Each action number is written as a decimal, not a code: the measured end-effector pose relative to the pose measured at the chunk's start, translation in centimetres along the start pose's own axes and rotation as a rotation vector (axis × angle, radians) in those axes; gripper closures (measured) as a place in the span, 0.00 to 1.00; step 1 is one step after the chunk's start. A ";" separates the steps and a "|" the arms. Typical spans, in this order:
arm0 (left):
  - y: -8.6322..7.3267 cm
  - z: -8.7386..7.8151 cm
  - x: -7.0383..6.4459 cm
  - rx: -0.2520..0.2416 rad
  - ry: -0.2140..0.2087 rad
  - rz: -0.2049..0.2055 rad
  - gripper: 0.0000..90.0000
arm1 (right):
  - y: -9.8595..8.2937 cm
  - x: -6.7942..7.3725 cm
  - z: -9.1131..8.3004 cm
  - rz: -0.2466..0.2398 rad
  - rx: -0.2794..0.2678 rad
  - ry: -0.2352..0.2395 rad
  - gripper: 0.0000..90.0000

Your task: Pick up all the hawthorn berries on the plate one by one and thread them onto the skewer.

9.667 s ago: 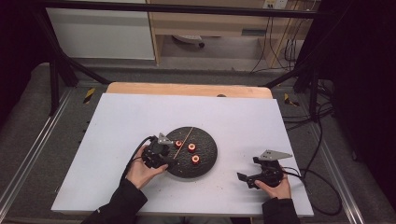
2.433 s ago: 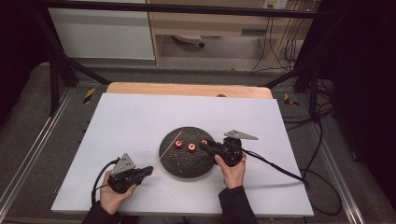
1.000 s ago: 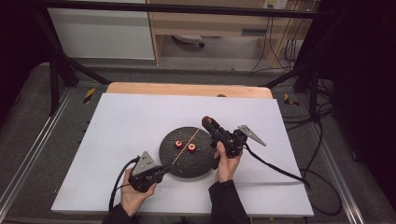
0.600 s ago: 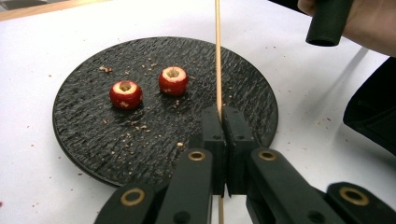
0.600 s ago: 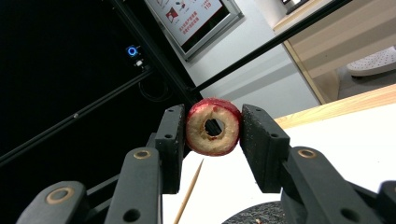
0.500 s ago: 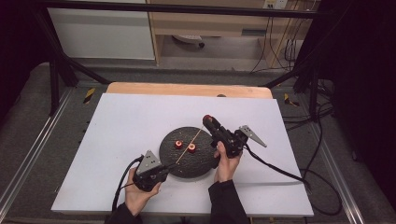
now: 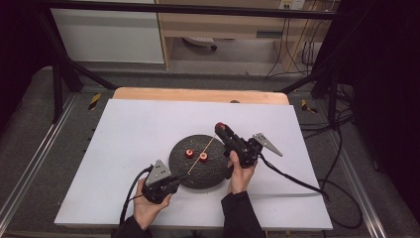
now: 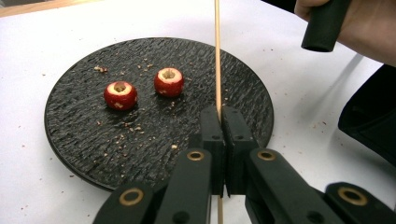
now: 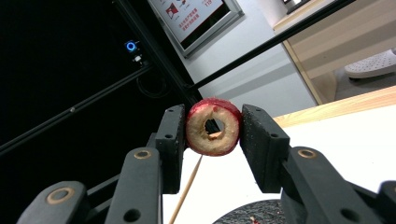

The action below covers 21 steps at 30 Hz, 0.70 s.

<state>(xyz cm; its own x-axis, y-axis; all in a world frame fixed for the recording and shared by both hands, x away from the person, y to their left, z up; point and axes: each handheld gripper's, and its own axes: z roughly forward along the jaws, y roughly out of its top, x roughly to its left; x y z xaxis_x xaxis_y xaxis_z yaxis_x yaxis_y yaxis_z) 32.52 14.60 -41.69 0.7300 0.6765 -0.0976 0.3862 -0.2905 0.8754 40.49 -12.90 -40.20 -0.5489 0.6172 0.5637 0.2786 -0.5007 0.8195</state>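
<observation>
Right tool (image 9: 214, 128) pinches a cored red fruit (image 9: 214, 126) at frame centre of the right gripper view, bore facing the camera, lifted above the upper right edge of the dark round plate (image 7: 198, 176). Left tool (image 8: 219, 122) is pressed together on a thin wooden skewer (image 8: 217, 56) that slants up across the plate. Risk: the skewer tip misses the bore and splits the fruit wall (it looks thin). Two more cored fruits (image 8: 120, 94) sit left of centre; a tilted skewer could knock them.

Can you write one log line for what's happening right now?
left hand-held gripper: holds skewer | right hand-held gripper: holds fruit | plate: two fruits
</observation>
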 end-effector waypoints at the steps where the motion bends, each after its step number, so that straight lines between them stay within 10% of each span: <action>1: 0.0 0.0 0.0 -0.002 -0.002 -0.005 0.98 | 0.0 0.0 0.0 0.000 0.000 0.000 0.68; 21: 2.0 1.4 -0.9 -0.023 0.016 -0.061 0.98 | -1.0 0.2 -0.2 -0.012 0.026 0.014 0.68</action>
<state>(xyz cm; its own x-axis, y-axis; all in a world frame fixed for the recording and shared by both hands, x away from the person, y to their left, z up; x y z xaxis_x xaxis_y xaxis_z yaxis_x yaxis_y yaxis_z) 33.40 12.46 -40.55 0.6962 0.7033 -0.1439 0.4169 -0.2329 0.8786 39.92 -12.42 -40.88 -0.5632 0.6141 0.5529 0.2925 -0.4776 0.8284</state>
